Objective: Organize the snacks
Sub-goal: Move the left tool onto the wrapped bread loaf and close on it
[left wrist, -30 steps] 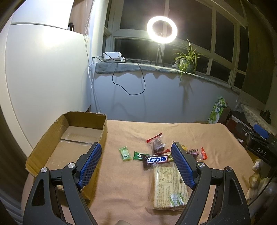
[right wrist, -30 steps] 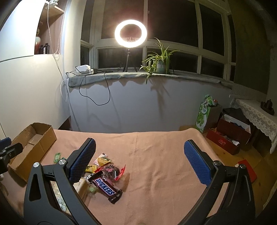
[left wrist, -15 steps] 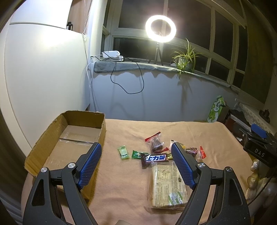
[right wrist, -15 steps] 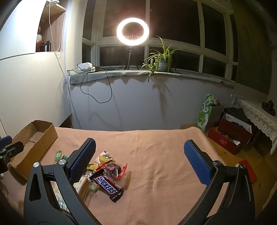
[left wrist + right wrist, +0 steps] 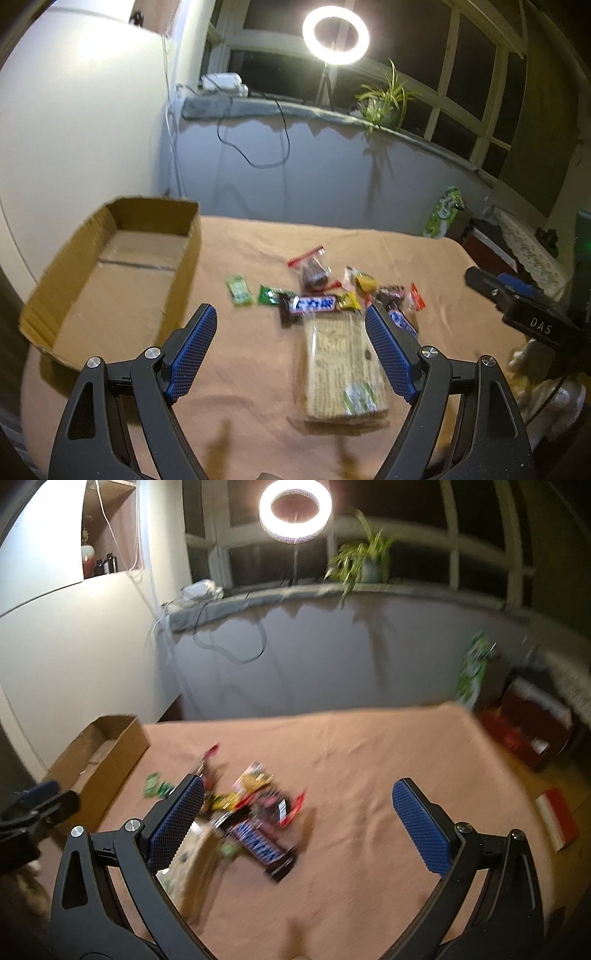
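Both views have shifted since a second ago: each gripper has tipped down toward the snack pile, and both frames are now motion-blurred, the right wrist view more so. Left gripper [image 5: 290,349] gapes wide, nothing between its blue pads [image 5: 192,347], hovering over the cloth-covered table [image 5: 243,387]. Its right finger overlaps the edge of the flat cracker pack [image 5: 341,369], which lies near the table's near edge; contact cannot be told. Just beyond the pack sits the Snickers bar [image 5: 312,305], with a small green candy [image 5: 239,290] and a darker green one [image 5: 269,294] to its left, a red-topped clear pouch [image 5: 312,269] behind it, and yellow wrappers [image 5: 364,282] to its right. Cardboard box [image 5: 110,266] stands open at the table's left edge, apart from the pile, with no snacks seen in it.

Right gripper [image 5: 299,819] is also spread wide and holds nothing, hanging above the table's middle. A second Snickers bar [image 5: 260,843] lies between its fingers, nearer the left one, with red and yellow wrappers [image 5: 258,794] heaped just behind. Left gripper's body shows at that view's left edge. Ring light [image 5: 295,511] and potted plant [image 5: 364,559] are at the window behind the table's far edge.
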`<state>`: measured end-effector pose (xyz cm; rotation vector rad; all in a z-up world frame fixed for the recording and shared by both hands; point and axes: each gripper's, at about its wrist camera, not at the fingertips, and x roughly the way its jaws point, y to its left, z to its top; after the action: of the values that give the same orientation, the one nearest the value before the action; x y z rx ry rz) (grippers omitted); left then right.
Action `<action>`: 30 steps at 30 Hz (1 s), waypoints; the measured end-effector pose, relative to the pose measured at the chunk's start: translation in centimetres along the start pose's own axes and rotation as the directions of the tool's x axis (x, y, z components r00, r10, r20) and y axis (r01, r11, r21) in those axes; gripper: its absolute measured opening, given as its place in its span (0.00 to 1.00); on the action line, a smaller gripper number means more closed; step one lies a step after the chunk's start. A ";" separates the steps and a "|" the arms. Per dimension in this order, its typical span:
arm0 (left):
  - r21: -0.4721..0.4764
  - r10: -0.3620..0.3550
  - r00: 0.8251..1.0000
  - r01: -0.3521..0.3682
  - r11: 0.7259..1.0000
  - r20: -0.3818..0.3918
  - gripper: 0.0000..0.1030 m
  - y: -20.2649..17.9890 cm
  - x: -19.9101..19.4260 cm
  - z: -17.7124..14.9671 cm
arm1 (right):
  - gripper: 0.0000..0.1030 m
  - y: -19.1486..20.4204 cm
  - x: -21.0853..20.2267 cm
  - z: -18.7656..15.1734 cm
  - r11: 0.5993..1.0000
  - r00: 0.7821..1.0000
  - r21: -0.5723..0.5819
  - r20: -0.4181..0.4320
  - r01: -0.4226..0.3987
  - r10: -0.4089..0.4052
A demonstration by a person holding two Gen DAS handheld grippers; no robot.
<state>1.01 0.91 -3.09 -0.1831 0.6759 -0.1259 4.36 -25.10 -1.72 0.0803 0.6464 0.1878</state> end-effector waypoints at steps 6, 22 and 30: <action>-0.056 -0.101 0.990 0.095 0.994 -0.101 0.79 0.2 1.6 -1.3 | 1.00 0.1 2.3 -2.1 0.986 0.975 0.064 -0.151 -0.157 0.165; -0.180 -0.264 0.935 0.225 0.958 -0.237 0.54 0.3 4.4 -4.2 | 0.73 0.9 6.6 -6.0 0.877 0.818 0.302 -0.339 -0.373 0.464; -0.188 -0.260 0.933 0.217 0.958 -0.247 0.50 1.0 5.0 -4.3 | 0.62 2.1 7.8 -6.1 0.836 0.761 0.349 -0.363 -0.423 0.537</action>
<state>2.21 0.44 -9.61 -0.4067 0.9357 -0.3369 6.46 -21.38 -10.86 0.4635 1.1097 0.6468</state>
